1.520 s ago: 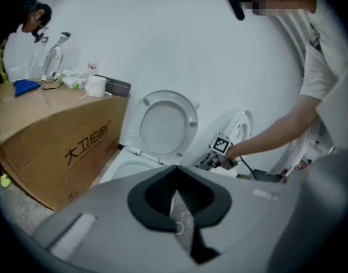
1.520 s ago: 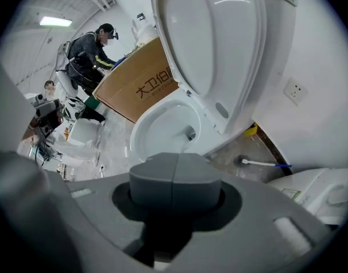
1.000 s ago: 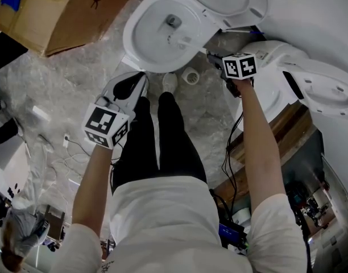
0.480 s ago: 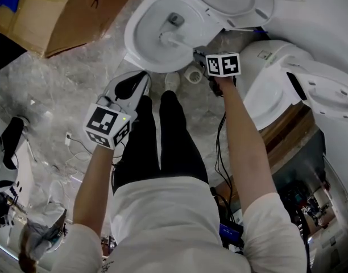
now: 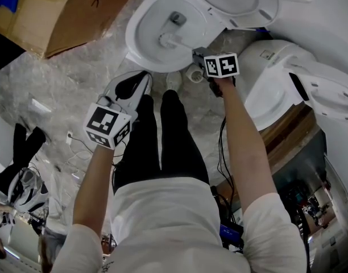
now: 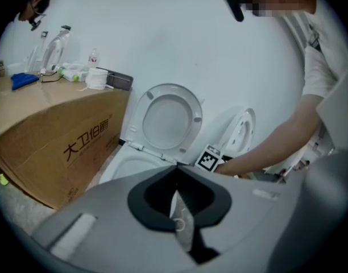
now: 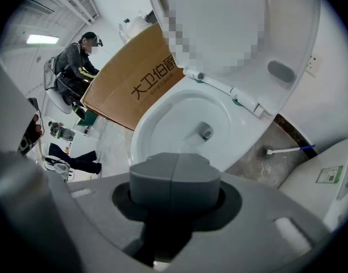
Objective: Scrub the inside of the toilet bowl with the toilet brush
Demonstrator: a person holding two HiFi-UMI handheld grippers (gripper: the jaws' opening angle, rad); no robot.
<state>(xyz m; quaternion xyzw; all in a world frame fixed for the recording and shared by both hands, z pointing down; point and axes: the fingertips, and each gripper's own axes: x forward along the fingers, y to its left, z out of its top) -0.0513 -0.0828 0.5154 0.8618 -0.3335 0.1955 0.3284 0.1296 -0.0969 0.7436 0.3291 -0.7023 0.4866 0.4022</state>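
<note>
Our right gripper clamps the toilet brush (head in the toilet bowl, 10 o'clock); left gripper jaws closed.

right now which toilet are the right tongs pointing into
The toilet next to the cardboard box: its open bowl lies straight ahead of the right gripper. The other toilet sits off to the right.
</note>
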